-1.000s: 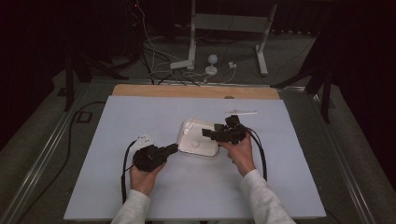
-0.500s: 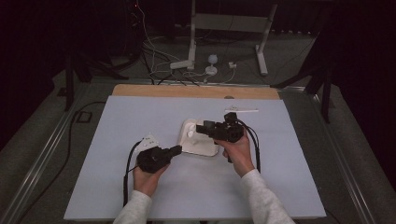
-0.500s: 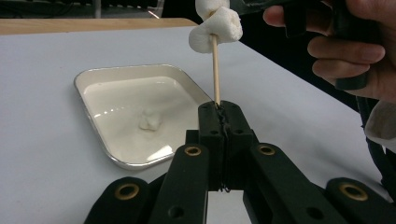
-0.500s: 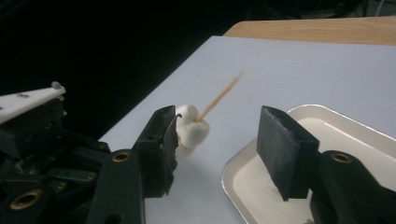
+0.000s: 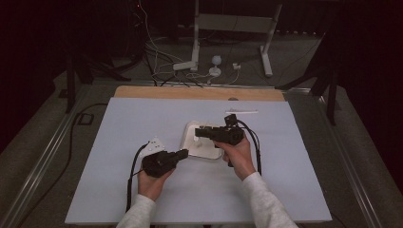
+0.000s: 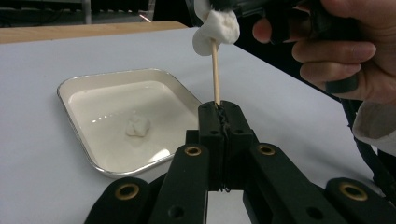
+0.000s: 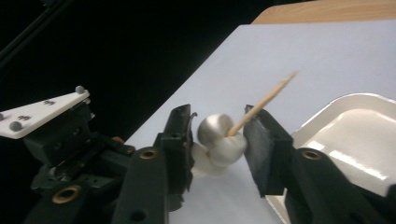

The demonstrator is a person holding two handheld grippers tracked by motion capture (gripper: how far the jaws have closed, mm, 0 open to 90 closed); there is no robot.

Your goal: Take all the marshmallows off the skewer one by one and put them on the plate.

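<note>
A tray [image 5: 190, 135] is set on the table [image 5: 294, 156] near the middle of the high view, with one marshmallow [image 6: 138, 125] lying in it. At the tray's lower left edge the left gripper [image 5: 183, 153] is placed, a skewer [image 6: 215, 70] standing upright from it, and at the tray's right the right gripper [image 5: 199, 132] is found. A second marshmallow [image 7: 219, 140] is threaded on the skewer, between the right gripper's jaws, and a small cap-like object [image 5: 155, 144] lies left of the tray.

Tools: I count two, the left tool [image 6: 219, 109] and the right tool [image 7: 217, 135].
Marshmallows: two that I can see, a marshmallow on the skewer [image 6: 215, 28] and a marshmallow in the tray [image 6: 138, 125].
Skewers: one wooden skewer [image 6: 215, 70].
Trays: one white tray [image 6: 74, 128].
Counters: one counter [image 5: 119, 123].
White items by my left tool: one small white object [image 5: 154, 144], I think; too blurred from the high view to be sure.
</note>
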